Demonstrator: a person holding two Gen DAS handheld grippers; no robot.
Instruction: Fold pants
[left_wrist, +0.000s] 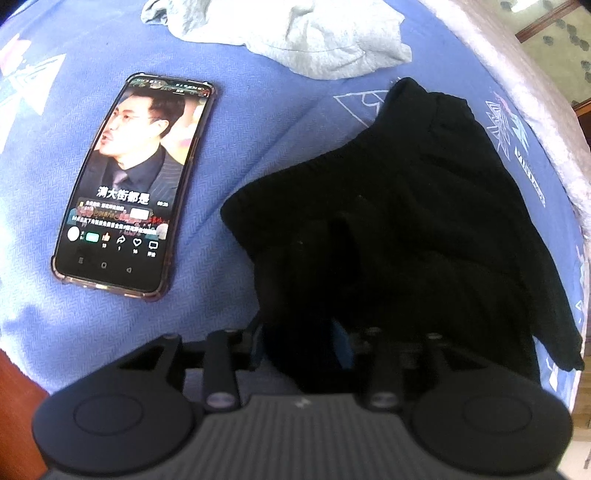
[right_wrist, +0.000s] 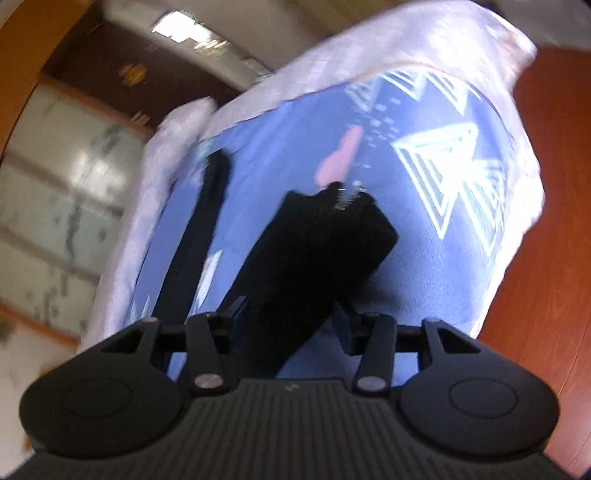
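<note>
The black pants (left_wrist: 406, 221) lie folded in a heap on the blue patterned sheet (left_wrist: 229, 122). My left gripper (left_wrist: 301, 343) points down at their near edge. Black cloth fills the gap between its fingers and touches both pads. In the right wrist view, which is blurred, a thick folded part of the pants (right_wrist: 314, 251) runs away from my right gripper (right_wrist: 290, 325). It lies between the parted fingers, and blue sheet shows between the cloth and the right finger (right_wrist: 343, 328). A narrow black strip (right_wrist: 207, 229) lies along the sheet to the left.
A lit phone (left_wrist: 133, 184) lies on the sheet left of the pants. A crumpled grey garment (left_wrist: 295, 33) sits at the far side. The white mattress edge (left_wrist: 535, 92) curves along the right. A reddish wooden surface (right_wrist: 546, 258) borders the bed.
</note>
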